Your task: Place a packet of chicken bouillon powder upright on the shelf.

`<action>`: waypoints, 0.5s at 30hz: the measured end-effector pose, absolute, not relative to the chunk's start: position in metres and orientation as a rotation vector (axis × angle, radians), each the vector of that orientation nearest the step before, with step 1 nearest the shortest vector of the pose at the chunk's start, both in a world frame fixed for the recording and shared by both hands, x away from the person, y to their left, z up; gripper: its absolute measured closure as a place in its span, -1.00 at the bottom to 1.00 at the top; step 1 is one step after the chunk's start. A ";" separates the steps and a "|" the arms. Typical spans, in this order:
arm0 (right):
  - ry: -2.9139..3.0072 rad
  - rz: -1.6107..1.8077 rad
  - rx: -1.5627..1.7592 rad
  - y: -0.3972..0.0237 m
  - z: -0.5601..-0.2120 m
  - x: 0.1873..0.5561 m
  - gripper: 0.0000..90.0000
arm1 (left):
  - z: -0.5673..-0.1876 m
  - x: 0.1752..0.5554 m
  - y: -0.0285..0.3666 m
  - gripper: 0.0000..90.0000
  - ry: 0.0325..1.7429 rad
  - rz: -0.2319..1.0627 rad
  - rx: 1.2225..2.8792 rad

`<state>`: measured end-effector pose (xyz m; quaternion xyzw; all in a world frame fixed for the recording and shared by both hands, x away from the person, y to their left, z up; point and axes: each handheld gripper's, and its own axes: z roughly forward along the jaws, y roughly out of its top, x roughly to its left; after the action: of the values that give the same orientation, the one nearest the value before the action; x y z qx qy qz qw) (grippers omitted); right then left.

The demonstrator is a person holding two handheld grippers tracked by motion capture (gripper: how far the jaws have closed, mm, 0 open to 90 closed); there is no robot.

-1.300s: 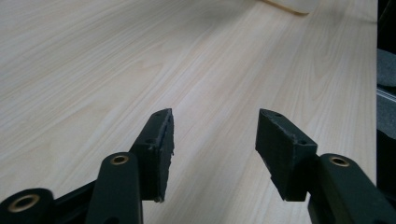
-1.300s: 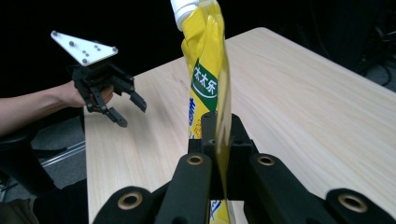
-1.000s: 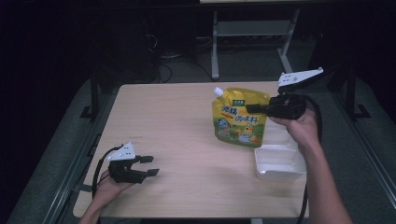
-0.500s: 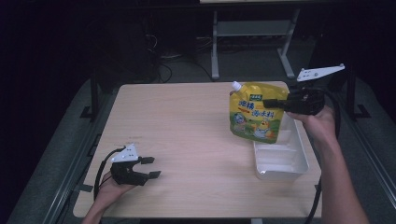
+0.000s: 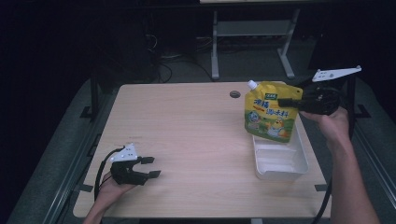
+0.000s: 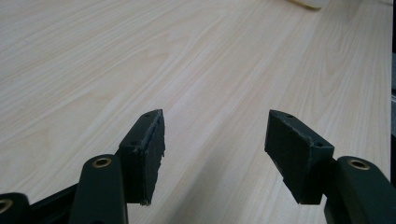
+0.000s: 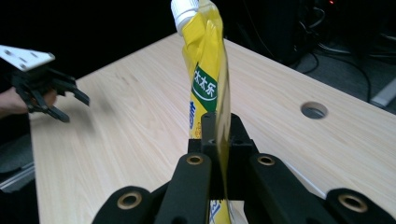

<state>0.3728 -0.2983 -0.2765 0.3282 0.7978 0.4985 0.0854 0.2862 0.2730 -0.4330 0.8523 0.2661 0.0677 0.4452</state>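
Between the closed jaws of the right gripper (image 5: 288, 100), a yellow plastic spouted drink pouch (image 5: 268, 116) is clamped upright by its edge, hanging above the far end of a white rectangular plastic tray (image 5: 280, 161) on the pale wooden surface (image 5: 196, 135). Well apart, the left gripper (image 5: 150, 167) is held open and empty, low over that surface, its jaws having just been widened.

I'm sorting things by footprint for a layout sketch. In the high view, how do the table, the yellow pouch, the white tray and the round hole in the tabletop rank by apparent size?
Largest to smallest:
1. table
2. white tray and yellow pouch: they look alike; the pouch is held up, nearer the camera, so I won't rank them.
3. round hole
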 end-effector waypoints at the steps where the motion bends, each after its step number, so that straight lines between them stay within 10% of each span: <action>1: 2.378 1.482 0.983 -0.300 -0.278 0.373 0.98 | -0.433 0.287 0.274 -0.17 0.661 0.168 2.111; 15: 2.372 1.451 1.029 -0.316 -0.294 0.377 0.98 | -0.434 0.288 0.275 -0.16 0.668 0.161 2.098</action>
<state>0.3770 -0.3165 -0.2940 0.3458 0.7970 0.4874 0.0880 0.2885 0.2752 -0.4337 0.8487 0.2701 0.0650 0.4501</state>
